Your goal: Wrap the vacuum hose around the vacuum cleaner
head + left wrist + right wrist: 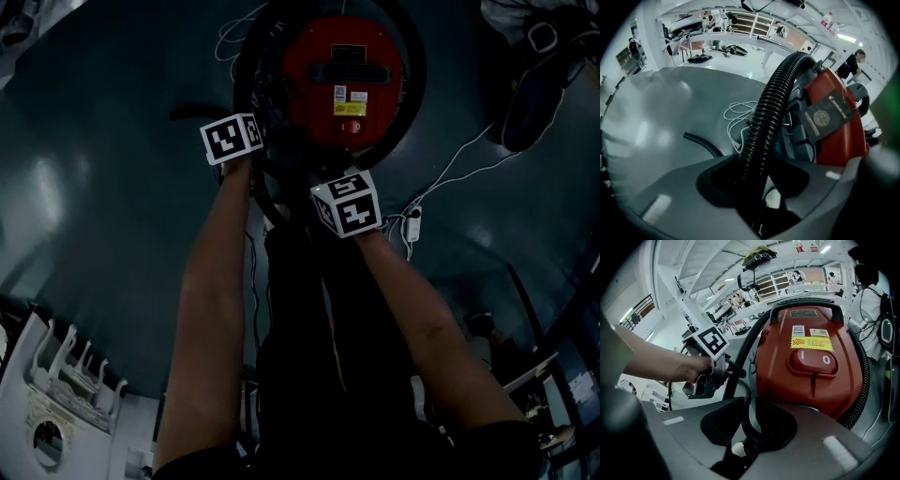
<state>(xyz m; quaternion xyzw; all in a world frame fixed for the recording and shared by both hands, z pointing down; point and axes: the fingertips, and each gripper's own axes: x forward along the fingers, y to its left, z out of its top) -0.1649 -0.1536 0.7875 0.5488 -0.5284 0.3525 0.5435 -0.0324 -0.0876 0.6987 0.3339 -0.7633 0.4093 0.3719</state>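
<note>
Standing at twelve o'clock in the head view: a red canister vacuum cleaner (342, 84) on a dark round floor mat (112, 187). Ringing its body from about four o'clock, over the top, to nine o'clock: the black corrugated vacuum hose (415, 94), already lying round most of the shell.

Clamping that hose at the cleaner's eight o'clock with the left gripper (255, 150), jaws standing fairly wide and pressing on the ribbed tube, which is rising from between them and arching toward the red shell. Pinching a lower loop of the same hose at the cleaner's six o'clock with the right gripper (323, 183), jaws drawn closer together, the tube curling up out of the gap.

Showing on the cleaner's top in the right gripper view: a red rocker switch (813, 359) marked "I" and "0", a yellow sticker (811, 343) above it, and two small white labels below the black carrying handle (806, 305), their print too small for reading. Hanging against the shell in the left gripper view: a dark tag (829, 117) bearing a round emblem, lettering illegible.

Lying on the mat at three o'clock: a white cable (459, 164) with a small white plug block (412, 225).
</note>
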